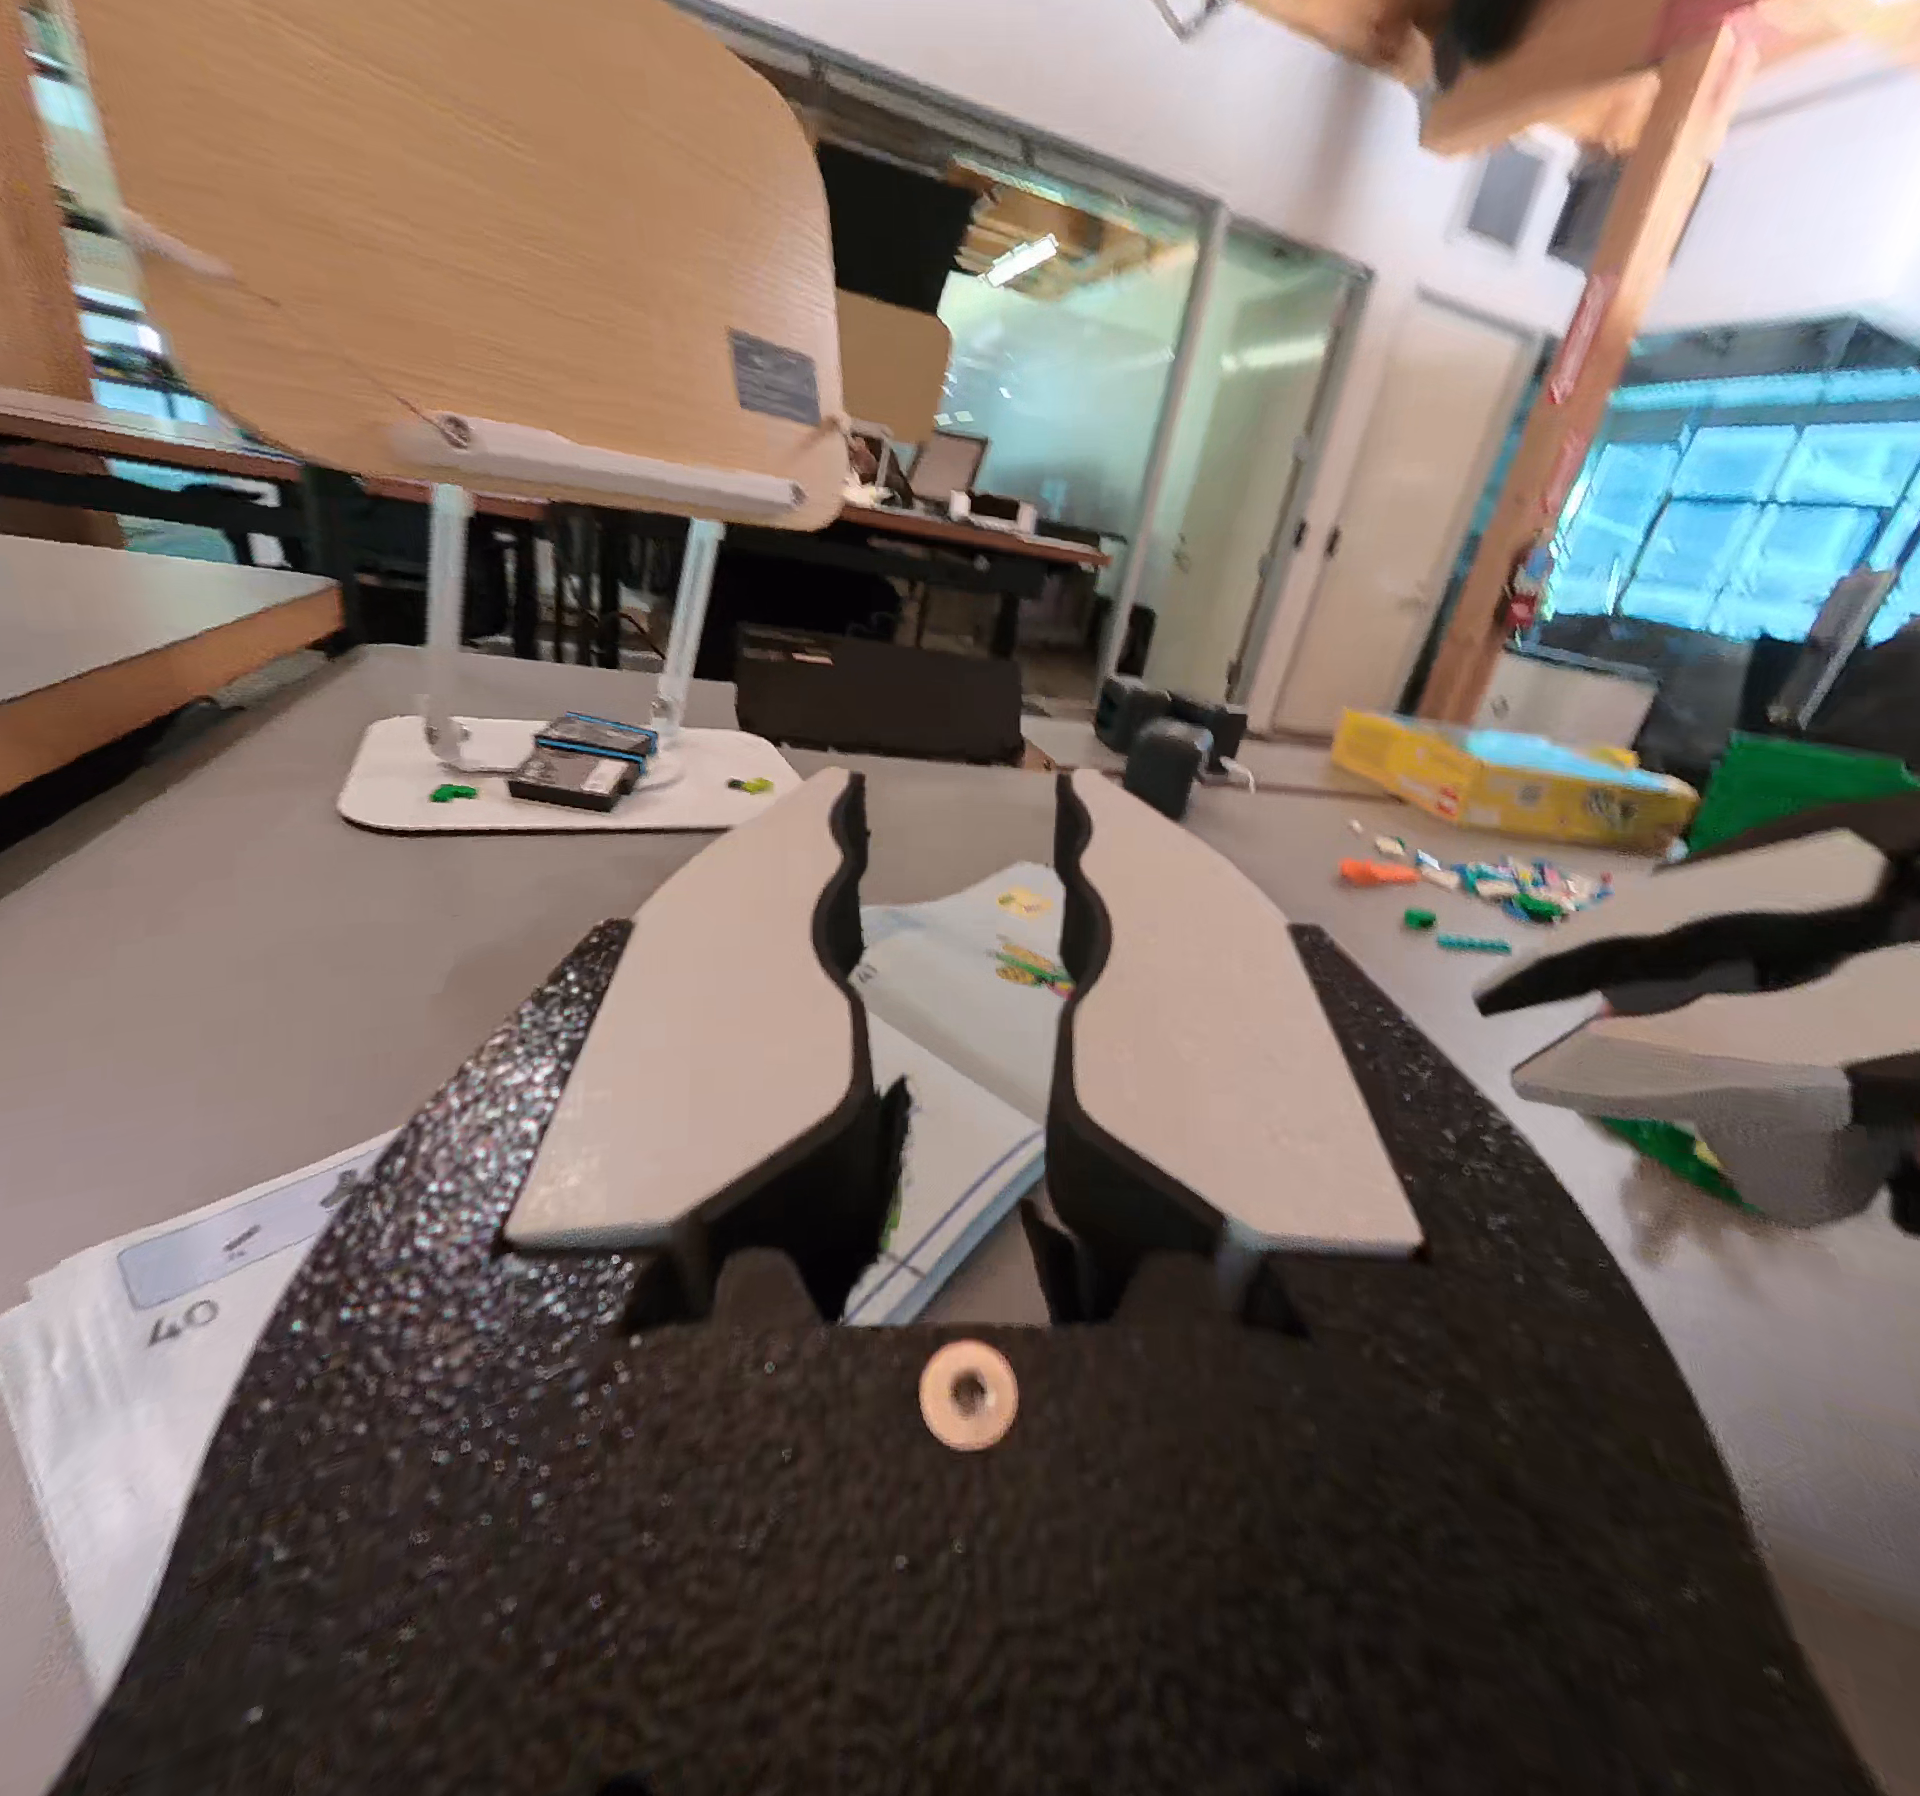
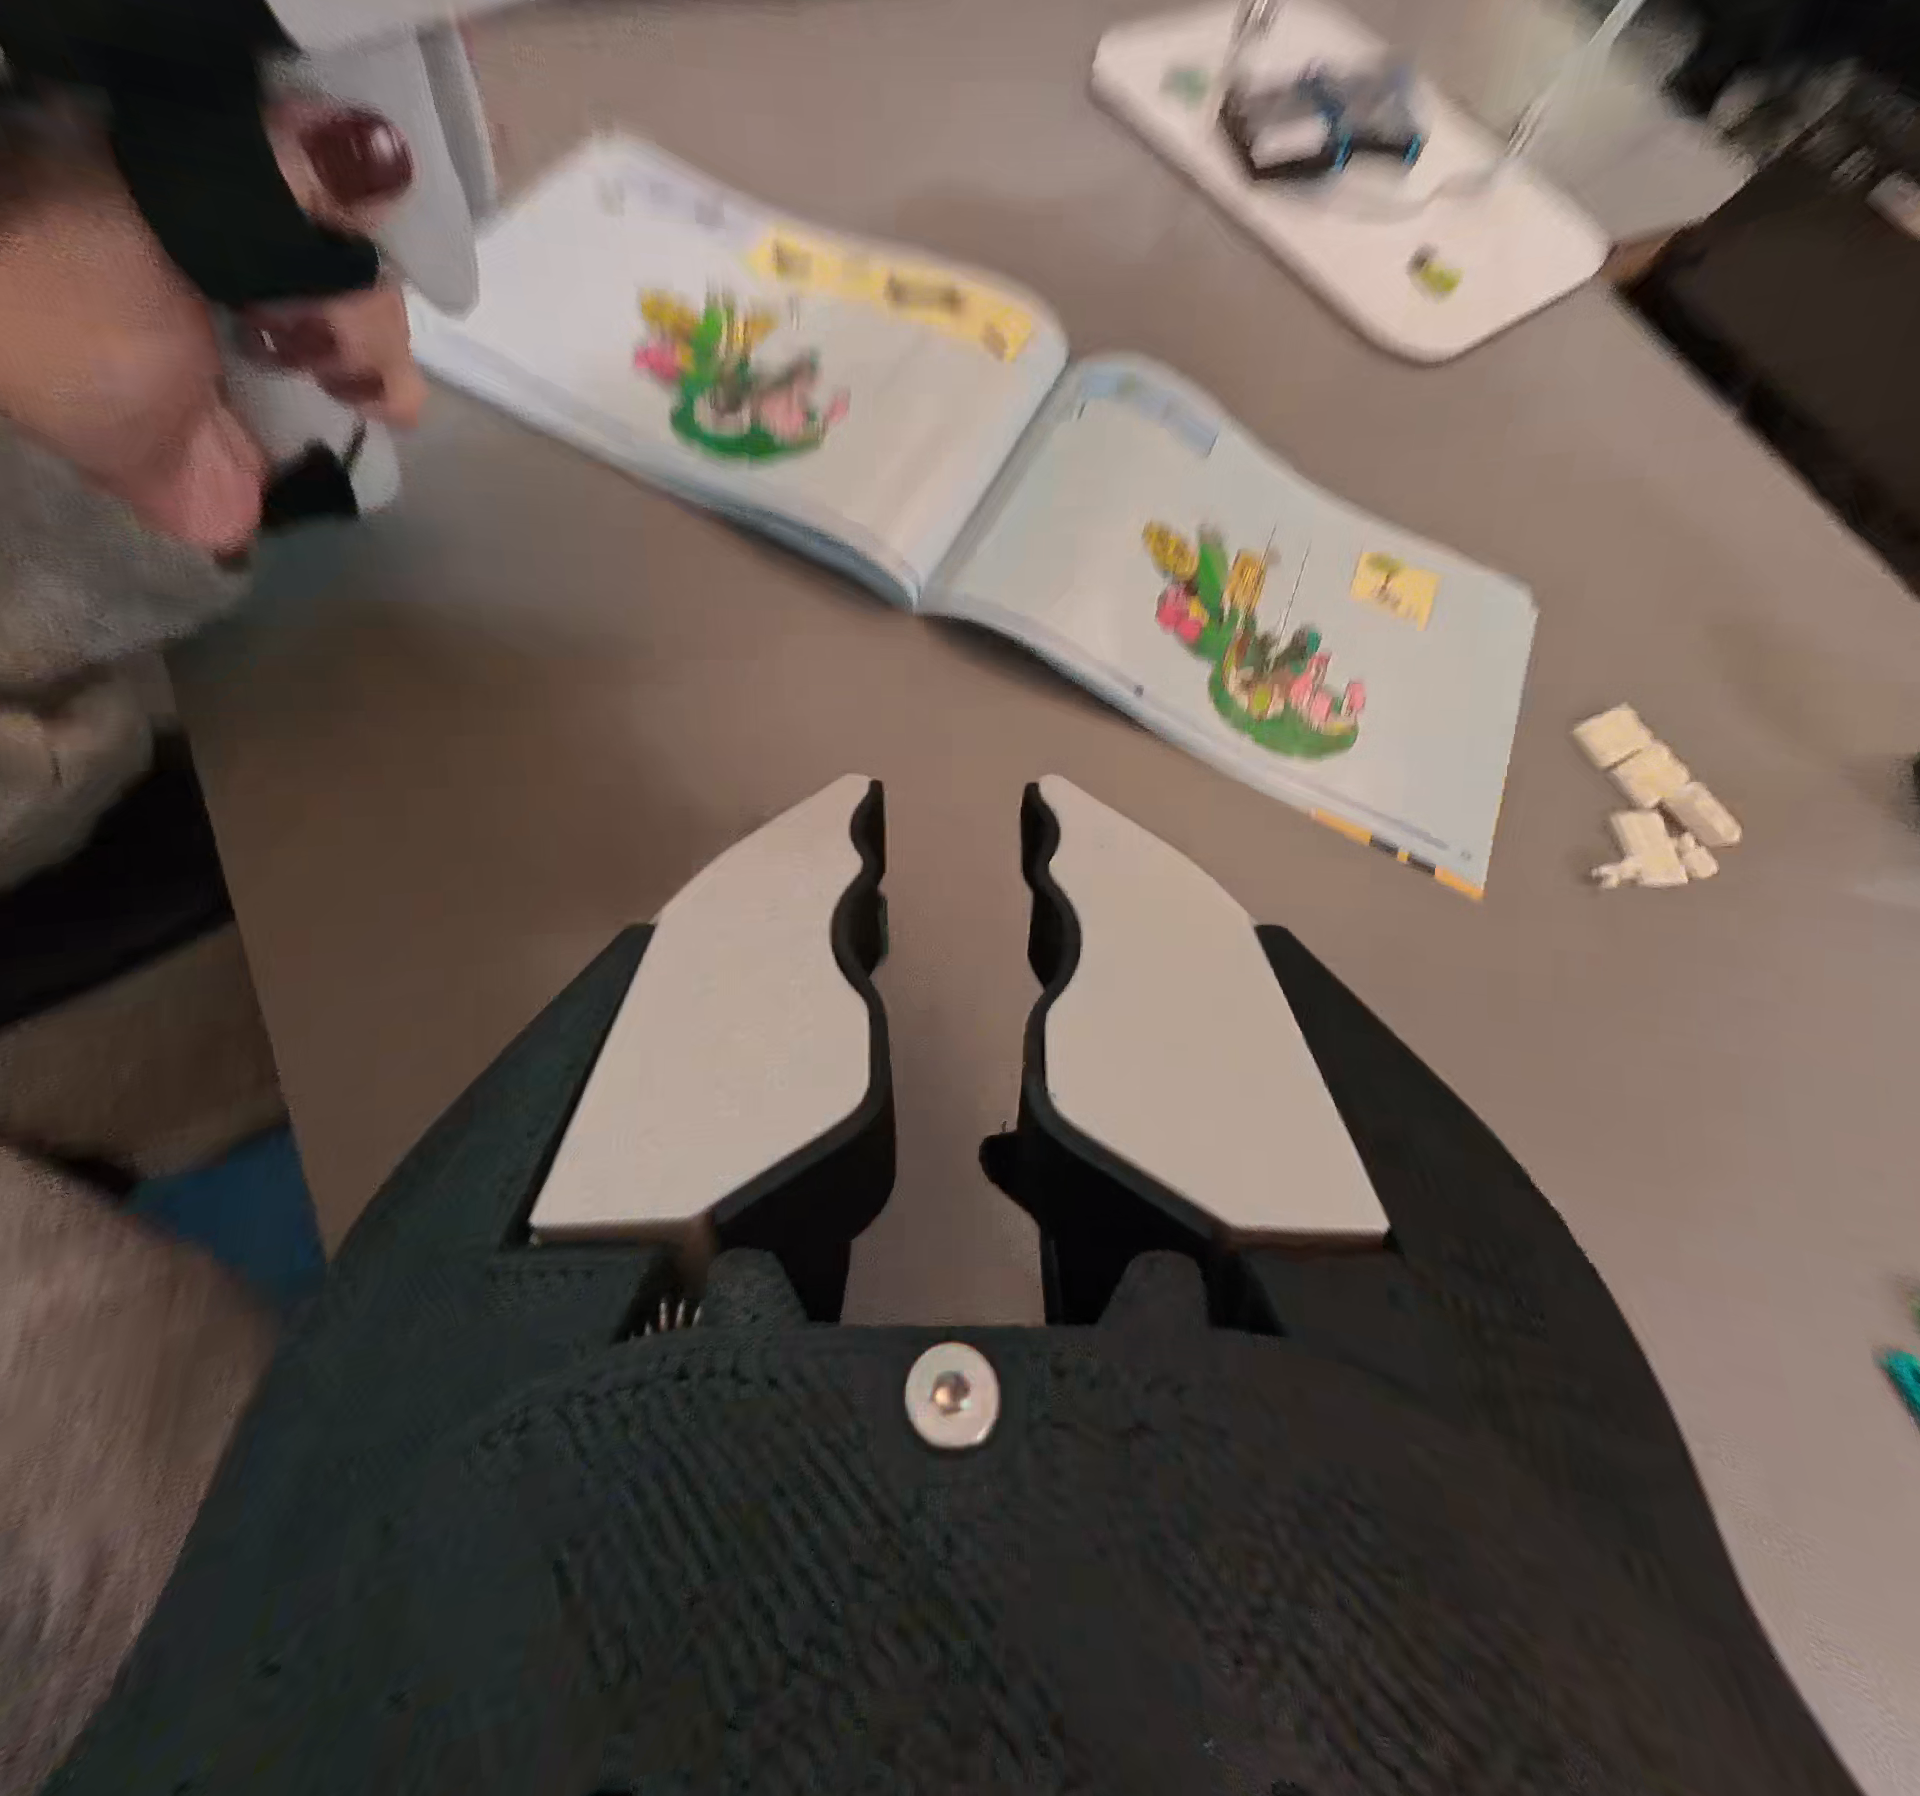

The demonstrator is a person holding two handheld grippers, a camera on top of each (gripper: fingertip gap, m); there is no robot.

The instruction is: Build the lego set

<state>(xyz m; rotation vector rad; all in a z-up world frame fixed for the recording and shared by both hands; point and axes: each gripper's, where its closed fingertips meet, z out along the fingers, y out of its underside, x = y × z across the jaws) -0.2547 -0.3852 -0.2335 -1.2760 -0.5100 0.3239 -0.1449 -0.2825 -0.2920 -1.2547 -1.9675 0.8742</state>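
My left gripper (image 1: 961, 801) is open and empty, hovering low over the open instruction booklet (image 1: 956, 1019) on the grey table. My right gripper (image 2: 951, 790) is open over bare table in front of the booklet (image 2: 935, 458); it also shows in the left wrist view (image 1: 1507, 1040), at the right above a green baseplate (image 1: 1662, 1154). A pile of loose coloured bricks (image 1: 1496, 884) lies beyond it. A few white bricks (image 2: 1652, 801) lie right of the booklet. A person's hand (image 2: 156, 396) holds the left gripper's handle (image 2: 208, 136) at the top left.
A tilted wooden board stand (image 1: 468, 188) rises from a white base (image 1: 561, 780) that carries small black boxes (image 1: 582, 770) and a green brick (image 1: 452, 792). A yellow set box (image 1: 1507, 790) lies at the back right. A teal brick (image 2: 1901, 1403) sits at the right edge.
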